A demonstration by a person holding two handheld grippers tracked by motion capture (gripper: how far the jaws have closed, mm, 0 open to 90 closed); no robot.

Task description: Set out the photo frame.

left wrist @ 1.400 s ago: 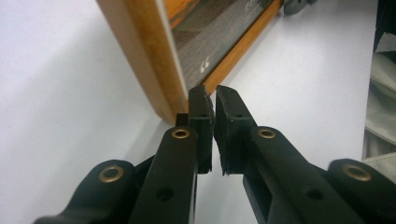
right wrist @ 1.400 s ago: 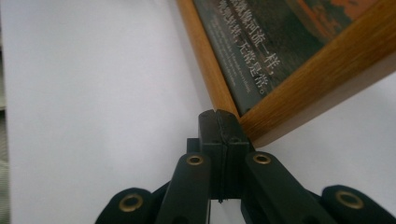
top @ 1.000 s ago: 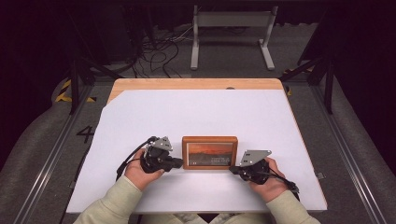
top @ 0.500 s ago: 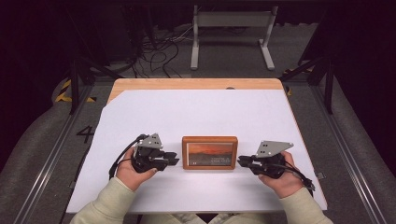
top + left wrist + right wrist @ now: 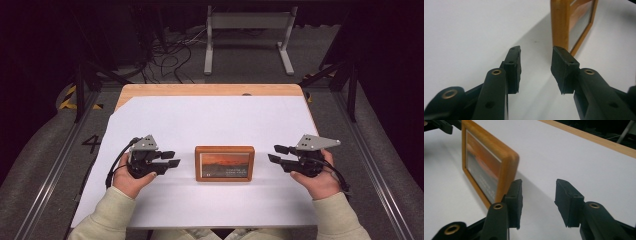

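A small wooden picture frame (image 5: pixel 224 163) with an orange sunset picture stands upright on the white table (image 5: pixel 215 120), near its front edge. My left gripper (image 5: pixel 171 158) hovers a little to the left of the frame, apart from it. Its jaws have just been opening and nothing is between them. In the left gripper view the frame's edge (image 5: pixel 560 25) rises beyond that gripper (image 5: pixel 536 53). My right gripper (image 5: pixel 273 153) is off to the frame's right, raised, and its jaws have likewise just been opening with nothing between them. The right gripper view has the frame (image 5: pixel 506 167) just left of that gripper (image 5: pixel 539 187).
The table's wooden back edge (image 5: pixel 210 90) shows beyond the white sheet. A grey metal stand (image 5: pixel 247 20) and loose cables (image 5: pixel 170 50) lie on the floor behind. Metal rails run along both sides of the table.
Both grippers have drawn away from the frame's ends, the left one leftward, the right one rightward and up. Both pairs of jaws have gone from shut to open. The frame has stayed put.
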